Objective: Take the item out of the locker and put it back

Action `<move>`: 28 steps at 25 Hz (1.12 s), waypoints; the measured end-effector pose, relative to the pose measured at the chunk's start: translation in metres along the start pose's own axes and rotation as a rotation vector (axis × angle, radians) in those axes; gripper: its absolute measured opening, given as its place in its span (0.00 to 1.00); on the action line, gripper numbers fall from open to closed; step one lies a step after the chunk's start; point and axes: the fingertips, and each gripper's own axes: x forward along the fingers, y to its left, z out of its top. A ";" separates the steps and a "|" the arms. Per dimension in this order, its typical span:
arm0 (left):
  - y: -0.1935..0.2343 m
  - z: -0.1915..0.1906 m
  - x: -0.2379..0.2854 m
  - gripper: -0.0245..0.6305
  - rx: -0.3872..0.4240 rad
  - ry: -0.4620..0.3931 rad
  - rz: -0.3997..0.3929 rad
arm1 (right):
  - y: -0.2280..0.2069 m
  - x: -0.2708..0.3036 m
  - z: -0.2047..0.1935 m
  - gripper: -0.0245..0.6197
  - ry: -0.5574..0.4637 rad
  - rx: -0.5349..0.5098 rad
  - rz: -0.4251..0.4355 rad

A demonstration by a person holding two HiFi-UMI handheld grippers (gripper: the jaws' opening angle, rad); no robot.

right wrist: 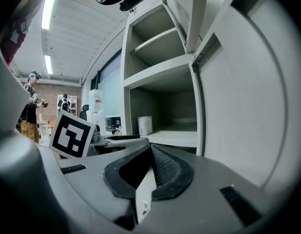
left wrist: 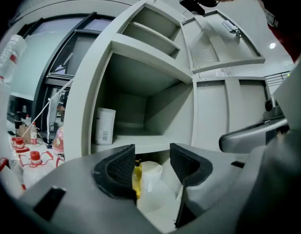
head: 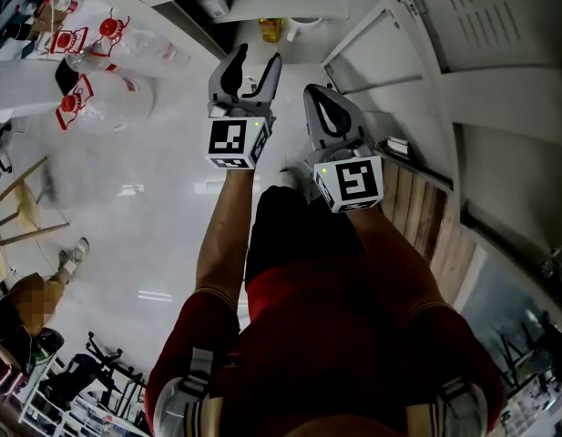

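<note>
Two grippers face the open locker [left wrist: 87, 106]: the left gripper [left wrist: 152, 156] is spread and empty, apparently lined up for the white container [left wrist: 105, 126] on its shelf. The right gripper [right wrist: 151, 149], pressed together on nothing, looks spare.

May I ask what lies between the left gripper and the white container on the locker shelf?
Nothing: the left gripper view shows only bare shelf between the left gripper and the white container.
</note>
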 end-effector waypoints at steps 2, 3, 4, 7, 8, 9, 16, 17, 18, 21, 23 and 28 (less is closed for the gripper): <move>-0.005 0.010 -0.010 0.36 -0.005 -0.005 0.004 | 0.002 -0.003 0.009 0.03 0.001 0.005 0.006; -0.007 0.014 -0.014 0.35 -0.010 -0.007 0.005 | 0.004 -0.004 0.013 0.03 0.002 0.005 0.010; -0.009 0.018 -0.018 0.34 -0.016 -0.007 0.007 | 0.005 -0.006 0.017 0.03 0.002 0.005 0.016; -0.014 0.027 -0.030 0.30 -0.023 -0.002 0.017 | 0.010 -0.010 0.027 0.03 0.007 0.007 0.032; -0.016 0.031 -0.034 0.29 -0.020 -0.001 0.021 | 0.011 -0.011 0.031 0.03 0.008 0.009 0.037; -0.017 0.035 -0.037 0.26 -0.016 -0.002 0.024 | 0.013 -0.012 0.035 0.03 0.008 0.010 0.041; -0.020 0.073 -0.063 0.12 0.000 -0.032 0.061 | 0.026 -0.022 0.065 0.03 -0.013 -0.002 0.069; -0.021 0.077 -0.067 0.11 0.002 -0.035 0.064 | 0.027 -0.024 0.067 0.03 -0.013 0.002 0.068; -0.022 0.081 -0.070 0.10 0.005 -0.037 0.065 | 0.029 -0.027 0.069 0.03 -0.013 0.006 0.067; -0.024 0.094 -0.080 0.07 0.015 -0.040 0.070 | 0.034 -0.033 0.081 0.03 -0.027 -0.001 0.076; -0.026 0.101 -0.086 0.06 0.022 -0.038 0.069 | 0.037 -0.037 0.089 0.03 -0.042 -0.009 0.084; -0.037 0.124 -0.105 0.05 0.027 -0.039 0.070 | 0.040 -0.051 0.108 0.03 -0.062 0.000 0.086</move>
